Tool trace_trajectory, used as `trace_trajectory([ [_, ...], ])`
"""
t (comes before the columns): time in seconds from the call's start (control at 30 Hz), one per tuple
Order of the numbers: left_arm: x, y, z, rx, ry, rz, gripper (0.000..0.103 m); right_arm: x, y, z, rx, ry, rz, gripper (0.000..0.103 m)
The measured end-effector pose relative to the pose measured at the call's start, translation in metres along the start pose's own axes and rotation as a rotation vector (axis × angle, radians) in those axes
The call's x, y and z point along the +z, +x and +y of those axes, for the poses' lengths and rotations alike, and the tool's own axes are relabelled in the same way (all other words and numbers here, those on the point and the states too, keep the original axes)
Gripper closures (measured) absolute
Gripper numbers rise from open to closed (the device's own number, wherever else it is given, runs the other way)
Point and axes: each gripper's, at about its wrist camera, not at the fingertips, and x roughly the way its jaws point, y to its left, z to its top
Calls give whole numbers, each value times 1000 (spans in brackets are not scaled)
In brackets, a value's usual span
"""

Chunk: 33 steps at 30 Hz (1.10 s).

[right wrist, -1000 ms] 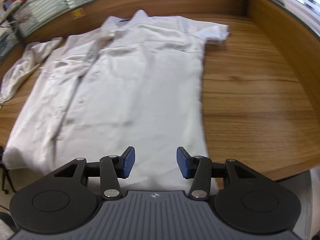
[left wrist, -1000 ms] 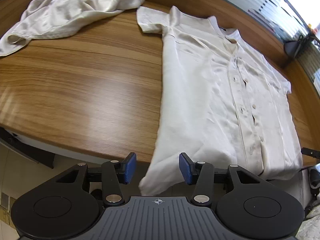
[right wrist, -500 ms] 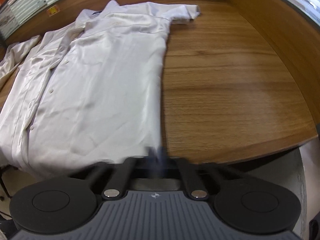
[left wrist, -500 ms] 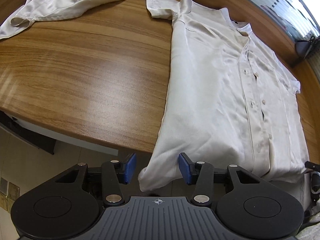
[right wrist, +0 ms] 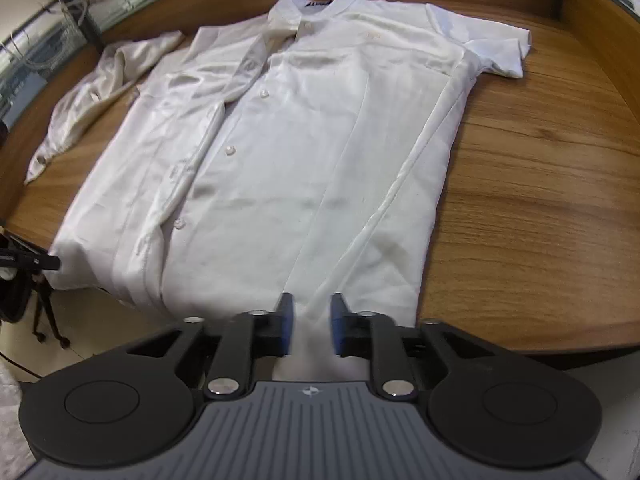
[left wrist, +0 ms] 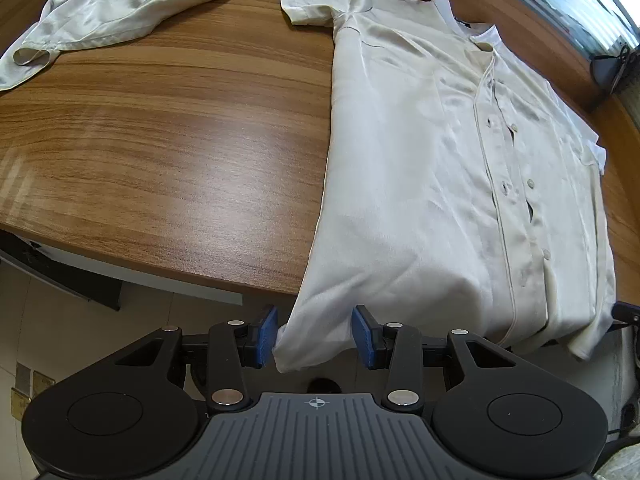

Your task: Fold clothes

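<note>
Wood-grain desk (left wrist: 168, 152) fills both views, office clutter behind it. Cream short-sleeved shirt (left wrist: 432, 168) lies flat, front up, buttoned, collar at frame top, hem hanging off the near desk edge at frame bottom. Second crumpled garment (left wrist: 132, 4) sits upper left in the left view, apart from the shirt, untouched. Left gripper (left wrist: 316, 332): jaws at medium width and closing, the shirt's lower-left hem corner between the blue pads; cloth looks just beside the left pad, not pinched yet. Right gripper (right wrist: 310, 324): jaws narrow and opening, hem cloth between them near the right side seam, view blurred, pads look clear of it. Handling call: thin, light, satiny fabric, so limp and likely slippery, it will sag and slide rather than hold shape. Best hold is the doubled hem at both bottom corners, deep enough to catch both layers; avoid the button placket.
</note>
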Motion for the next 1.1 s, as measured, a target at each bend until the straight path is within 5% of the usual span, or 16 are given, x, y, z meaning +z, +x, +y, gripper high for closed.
trace_trajectory([
  [0.27, 0, 8, 0, -9, -3, 15, 59, -1, -12, -29, -61, 136, -34, 76],
  [0.57, -2, 15, 1, -20, -11, 14, 59, 4, 28, 0, -136, 125, 12, 64],
  [0.6, -1, 16, 1, -17, -12, 13, 60, 5, 29, 3, -157, 107, 5, 66],
  [0.7, -1, 18, 2, -14, -16, 10, 60, 6, 31, 7, -198, 76, 9, 101],
  [0.87, 0, 22, 1, 20, 2, 15, 81, 5, 15, -7, -213, 125, -22, 101],
  [1.1, 2, 26, 3, 35, -32, 27, 85, 0, -17, -45, -308, 185, -55, 101],
])
